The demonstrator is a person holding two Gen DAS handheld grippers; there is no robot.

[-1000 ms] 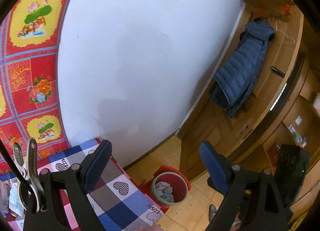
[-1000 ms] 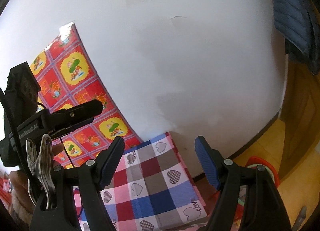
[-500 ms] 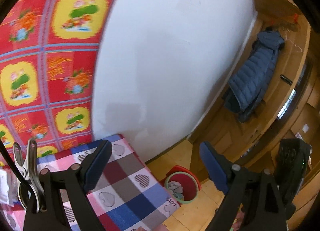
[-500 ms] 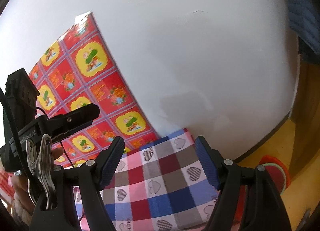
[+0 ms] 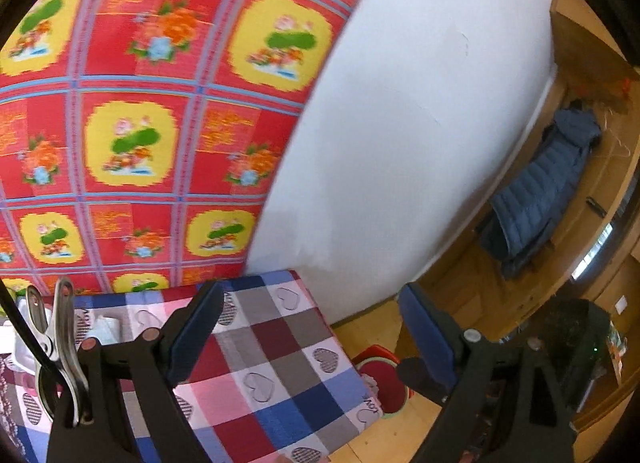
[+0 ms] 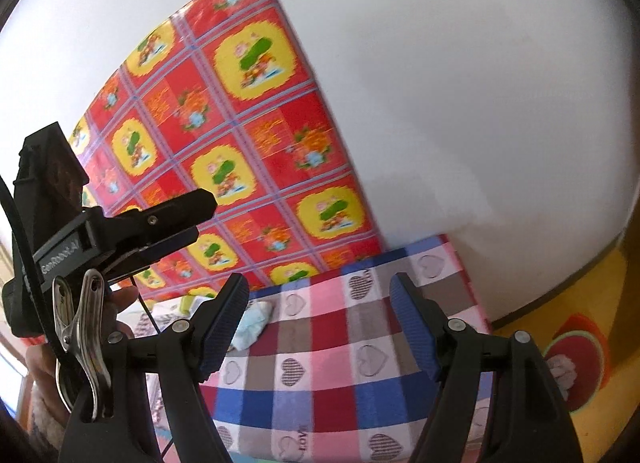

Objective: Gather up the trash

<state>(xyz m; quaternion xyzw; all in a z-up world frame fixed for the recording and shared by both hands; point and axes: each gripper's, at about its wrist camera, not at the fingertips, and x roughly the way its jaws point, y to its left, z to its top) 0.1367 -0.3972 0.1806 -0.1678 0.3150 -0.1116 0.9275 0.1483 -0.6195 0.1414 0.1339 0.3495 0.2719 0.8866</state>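
My left gripper stands open over the checked heart-pattern tablecloth, nothing between its blue pads. Crumpled white paper lies on the cloth left of it. A red bin with a green rim sits on the floor past the table's corner, partly hidden by the cloth and the right finger. My right gripper is open too, above the same cloth. A pale blue-white tissue wad lies beside its left finger. The red bin holds white scraps at the far right.
A red and yellow flowered sheet covers the wall behind the table, next to bare white wall. A blue jacket hangs on a wooden door. In the right wrist view, the left gripper and a hand stand at the left.
Both views have swung left: the flowered sheet and tablecloth fill more of the frame, the bin has slid toward the right edge, and paper on the table has come into sight. Both grippers stayed open.
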